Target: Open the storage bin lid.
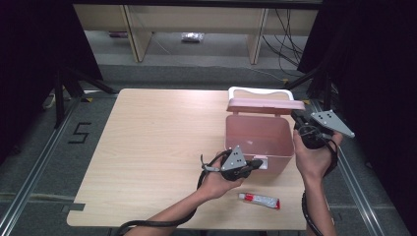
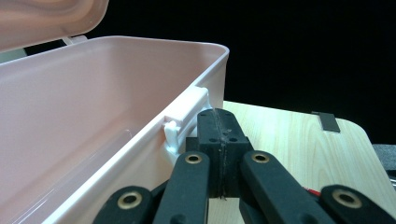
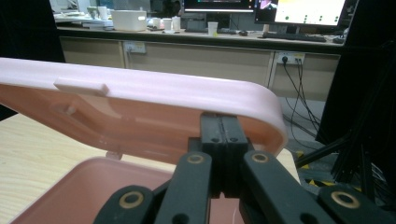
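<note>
Pink storage box (image 1: 259, 140) is set at table (image 1: 147, 147) right edge, lid (image 1: 265, 105) raised. Left gripper (image 1: 255, 164) closed empty against front latch (image 2: 184, 116); right gripper (image 1: 297, 118) closed empty under lid. Tube (image 1: 259, 199) lies at 6 o'clock; open tabletop at 9.

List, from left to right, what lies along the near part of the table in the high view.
left gripper → tube → right gripper, up beside the pink box.

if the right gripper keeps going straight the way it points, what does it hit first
Most likely the underside of the pink lid: the right gripper, jaws shut, has its tips right at the raised lid's rim, above the open box. Whether they already touch is hard to tell.
</note>
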Demonstrator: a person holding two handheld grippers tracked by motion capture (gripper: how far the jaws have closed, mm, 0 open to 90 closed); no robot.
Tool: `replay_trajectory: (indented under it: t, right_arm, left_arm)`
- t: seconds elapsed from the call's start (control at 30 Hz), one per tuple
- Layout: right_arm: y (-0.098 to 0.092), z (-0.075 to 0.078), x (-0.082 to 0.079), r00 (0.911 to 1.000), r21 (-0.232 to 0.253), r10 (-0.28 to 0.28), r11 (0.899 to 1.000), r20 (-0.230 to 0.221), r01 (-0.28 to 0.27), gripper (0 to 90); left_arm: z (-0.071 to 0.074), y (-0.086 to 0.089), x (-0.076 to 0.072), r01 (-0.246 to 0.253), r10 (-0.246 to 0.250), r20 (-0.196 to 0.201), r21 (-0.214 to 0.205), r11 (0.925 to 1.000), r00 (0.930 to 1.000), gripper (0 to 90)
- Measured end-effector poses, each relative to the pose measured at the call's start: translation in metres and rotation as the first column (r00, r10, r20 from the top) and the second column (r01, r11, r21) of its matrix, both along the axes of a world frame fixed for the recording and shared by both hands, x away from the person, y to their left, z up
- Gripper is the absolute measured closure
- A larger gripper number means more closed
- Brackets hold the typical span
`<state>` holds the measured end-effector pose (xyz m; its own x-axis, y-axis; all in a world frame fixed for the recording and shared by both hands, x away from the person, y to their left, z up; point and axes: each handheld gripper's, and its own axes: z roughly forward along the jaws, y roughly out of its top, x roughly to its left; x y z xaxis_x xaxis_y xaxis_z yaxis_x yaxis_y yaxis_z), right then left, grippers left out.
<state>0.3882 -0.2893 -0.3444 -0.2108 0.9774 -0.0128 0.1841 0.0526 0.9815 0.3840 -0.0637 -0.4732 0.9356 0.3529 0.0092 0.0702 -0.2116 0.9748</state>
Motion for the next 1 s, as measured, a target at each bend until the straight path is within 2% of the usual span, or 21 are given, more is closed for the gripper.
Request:
replay_trajectory:
  t: [0.23,0.27,0.6,0.67,0.73,1.0]
  right_arm:
    - [-0.001,-0.001,0.006,0.9998,-0.001,-0.014,1.000,0.012,0.014,90.0]
    - [-0.001,-0.001,0.006,0.9999,0.008,-0.017,1.000,0.000,0.017,90.0]
    - [0.000,-0.002,0.013,0.9996,0.015,-0.028,1.000,0.004,0.027,90.0]
    - [-0.001,-0.002,0.016,0.9996,-0.001,-0.024,1.000,0.015,0.024,90.0]
    - [0.000,-0.002,0.017,0.9996,0.013,-0.028,1.000,0.002,0.028,90.0]
    - [-0.002,-0.002,0.025,0.9995,0.000,-0.029,1.000,0.006,0.029,90.0]
  left_arm:
    - [0.000,0.000,0.000,0.000,0.000,0.000,0.001,1.0000,1.0000,90.0]
    - [0.000,0.000,0.000,0.000,0.000,-0.002,-0.001,1.0000,1.0000,90.0]
    - [0.000,0.000,0.000,0.001,-0.001,-0.003,0.000,1.0000,1.0000,90.0]
    - [0.000,0.000,0.000,0.001,-0.001,-0.003,0.000,1.0000,1.0000,90.0]
    - [0.000,0.000,0.000,0.001,-0.001,-0.002,0.001,1.0000,1.0000,90.0]
    - [0.000,0.000,0.000,0.001,-0.001,-0.002,-0.001,1.0000,1.0000,90.0]
